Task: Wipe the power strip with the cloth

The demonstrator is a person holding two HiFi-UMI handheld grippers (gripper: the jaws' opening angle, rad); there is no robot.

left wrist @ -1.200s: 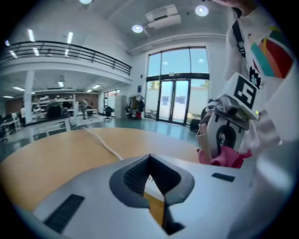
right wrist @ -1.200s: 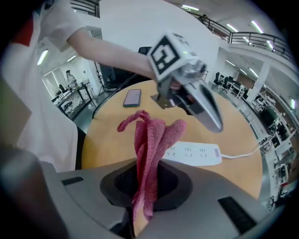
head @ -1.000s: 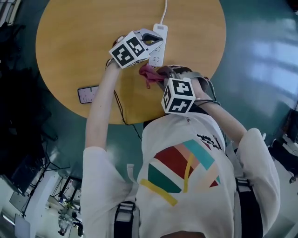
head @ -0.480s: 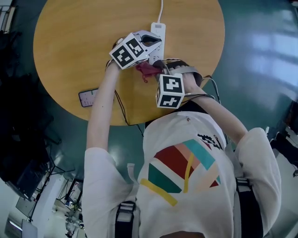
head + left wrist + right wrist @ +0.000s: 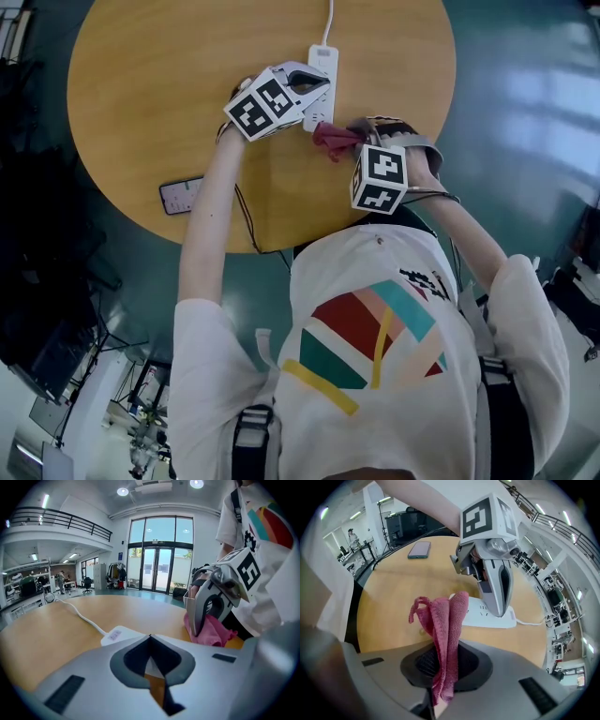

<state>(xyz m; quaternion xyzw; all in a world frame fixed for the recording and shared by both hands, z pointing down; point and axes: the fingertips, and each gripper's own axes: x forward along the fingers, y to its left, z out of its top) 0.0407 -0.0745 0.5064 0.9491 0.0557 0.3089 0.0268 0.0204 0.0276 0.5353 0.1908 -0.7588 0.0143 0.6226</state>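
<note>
A white power strip (image 5: 322,73) lies on the round wooden table (image 5: 169,84), its cable (image 5: 329,19) running off the far edge. My left gripper (image 5: 317,84) is shut with nothing between its jaws, and its tips rest on the strip (image 5: 485,614). In the left gripper view the strip (image 5: 117,634) shows just past the closed tips (image 5: 150,638). My right gripper (image 5: 354,139) is shut on a pink cloth (image 5: 331,139). The cloth (image 5: 446,613) hangs bunched from the jaws, just right of the strip's near end. I cannot tell whether it touches the strip.
A smartphone (image 5: 180,194) lies near the table's left front edge, also seen as the phone (image 5: 420,549) in the right gripper view. The person stands against the table's near edge. Teal floor (image 5: 525,112) surrounds the table.
My right gripper has carried the cloth to the right, from below the strip's near end to its right side. The left gripper has stayed on the strip.
</note>
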